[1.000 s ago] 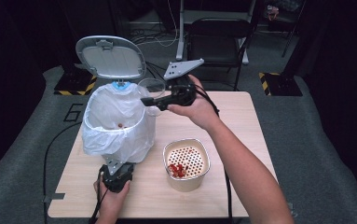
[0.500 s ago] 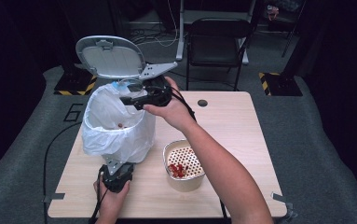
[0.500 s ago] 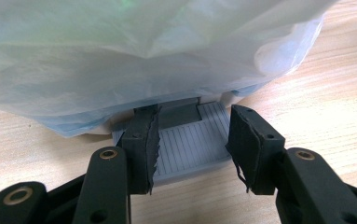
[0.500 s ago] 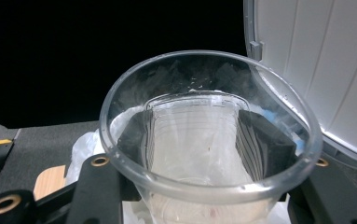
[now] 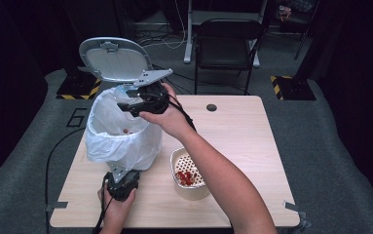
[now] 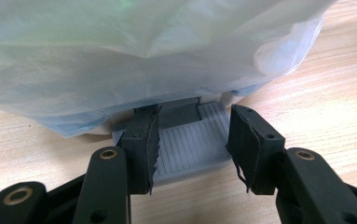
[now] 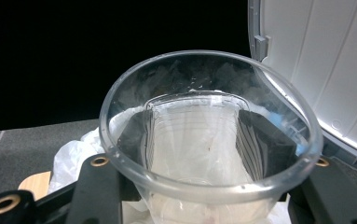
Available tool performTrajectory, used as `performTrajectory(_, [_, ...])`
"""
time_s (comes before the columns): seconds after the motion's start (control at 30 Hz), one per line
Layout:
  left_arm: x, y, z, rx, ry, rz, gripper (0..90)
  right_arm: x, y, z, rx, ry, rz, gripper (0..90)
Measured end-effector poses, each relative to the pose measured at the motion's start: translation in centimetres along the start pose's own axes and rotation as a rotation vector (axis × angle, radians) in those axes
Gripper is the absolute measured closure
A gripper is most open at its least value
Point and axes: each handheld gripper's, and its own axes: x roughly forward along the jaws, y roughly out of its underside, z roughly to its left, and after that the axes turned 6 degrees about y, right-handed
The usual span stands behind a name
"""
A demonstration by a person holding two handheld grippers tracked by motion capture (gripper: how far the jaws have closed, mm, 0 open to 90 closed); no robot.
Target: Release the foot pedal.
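Observation:
A pedal bin lined with a white bag (image 5: pixel 121 141) stands on the table's left, its grey lid (image 5: pixel 116 58) up. Low at its foot, my left gripper (image 5: pixel 120 174) is closed on the ribbed grey pedal (image 6: pixel 190 156), which lies between the left gripper's (image 6: pixel 192 140) black pads. My right gripper (image 5: pixel 131 105) hovers over the bin's mouth. In the right gripper view it (image 7: pixel 197 140) is shut on a clear plastic cup (image 7: pixel 195 116), one pad on each side of the cup's wall, with the bag and lid behind. A few small red bits lie inside the bag.
A cream perforated basket (image 5: pixel 177 161) holding red pieces sits right of the bin, under my right forearm. The wooden table (image 5: pixel 252 141) has a round hole (image 5: pixel 211 107) near its far edge. A black chair (image 5: pixel 228 44) stands beyond the table.
My right hand has carried the cup leftward and a little down, from beside the bin's right rim to over its mouth. The left hand has stayed on the pedal.

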Motion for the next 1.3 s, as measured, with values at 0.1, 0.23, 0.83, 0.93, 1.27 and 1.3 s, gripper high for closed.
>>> performTrajectory(0.1, [0.0, 0.0, 0.1, 0.013, -0.007, 0.003, 53.0, 0.3, 0.1, 0.1, -0.002, 0.011, 0.007, 46.5])
performTrajectory(0.23, [0.0, 0.0, 0.1, 0.013, -0.006, 0.003, 53.0, 1.0, 0.2, 0.2, 0.023, 0.036, 0.007, 45.4])
performTrajectory(0.83, [0.0, 0.0, 0.1, 0.006, -0.007, -0.013, 53.7, 4.2, 1.3, 0.6, 0.076, 0.052, 0.087, 0.0])
performTrajectory(0.93, [0.1, 0.1, 0.1, 0.001, -0.007, -0.016, 53.7, 4.3, 1.3, 0.9, 0.081, 0.012, 0.079, 0.0])
performTrajectory(1.27, [0.0, 0.0, 0.2, 0.000, 0.001, -0.010, 53.7, 3.6, 1.0, 2.3, -0.250, 0.228, 0.104, 14.0])
performTrajectory(1.3, [0.0, 0.0, 0.2, 0.000, 0.001, -0.011, 53.7, 3.4, 0.9, 2.3, -0.252, 0.221, 0.093, 14.6])
